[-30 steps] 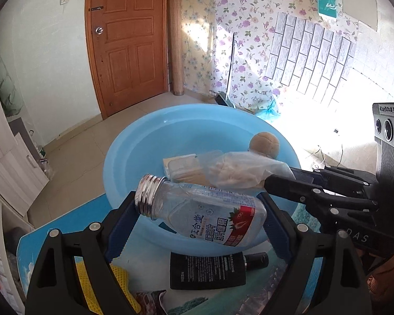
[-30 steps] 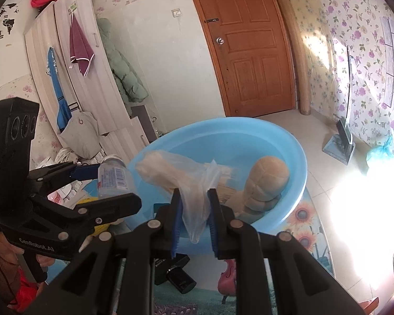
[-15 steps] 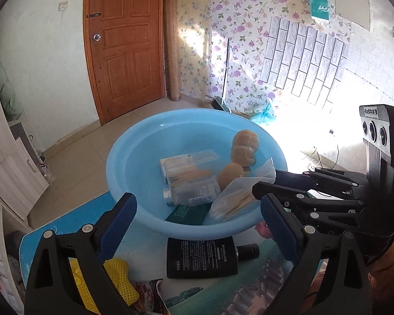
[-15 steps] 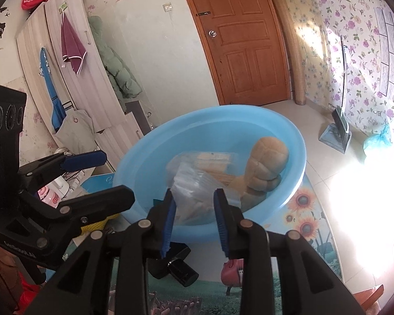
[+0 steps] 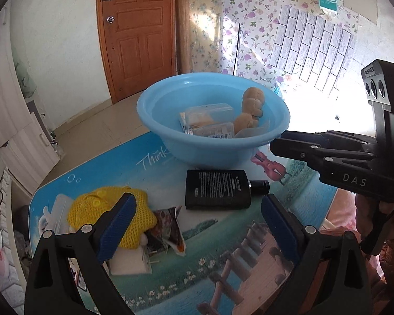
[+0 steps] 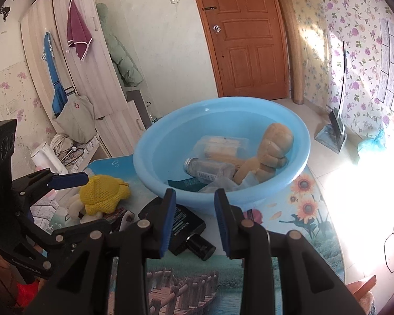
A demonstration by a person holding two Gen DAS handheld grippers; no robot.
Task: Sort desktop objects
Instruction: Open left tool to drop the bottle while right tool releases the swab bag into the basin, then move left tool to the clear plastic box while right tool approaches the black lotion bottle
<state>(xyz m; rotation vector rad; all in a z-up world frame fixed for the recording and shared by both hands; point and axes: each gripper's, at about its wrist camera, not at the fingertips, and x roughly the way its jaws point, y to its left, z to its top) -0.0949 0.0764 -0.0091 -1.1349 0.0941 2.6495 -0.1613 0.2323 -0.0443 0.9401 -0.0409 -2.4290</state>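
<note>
A blue basin point(image 5: 170, 105) point(image 6: 155, 152) stands at the far side of the picture-printed table. It holds a clear bottle point(image 6: 210, 168), a clear plastic box point(image 5: 210, 113) point(image 6: 223, 144), a tan plush toy point(image 5: 252, 102) point(image 6: 273, 144) and a clear bag point(image 6: 223, 186). A flat black bottle point(image 5: 218, 189) point(image 6: 183, 223) lies on the table before the basin. A yellow mesh item point(image 5: 110, 210) point(image 6: 102, 191) lies left. My left gripper point(image 5: 197, 225) is open and empty above the table. My right gripper point(image 6: 194, 220) is open and empty near the basin's front rim.
A torn snack wrapper point(image 5: 168, 228) and white paper items point(image 5: 128, 262) lie beside the yellow mesh. The table's left edge point(image 5: 39, 191) drops to the floor. A wooden door point(image 5: 136, 31) and a white wardrobe point(image 6: 73, 52) stand beyond.
My left gripper let the clear bottle go into the basin and drew back over the table. My right gripper let the clear bag go into the basin, opened, and drew back.
</note>
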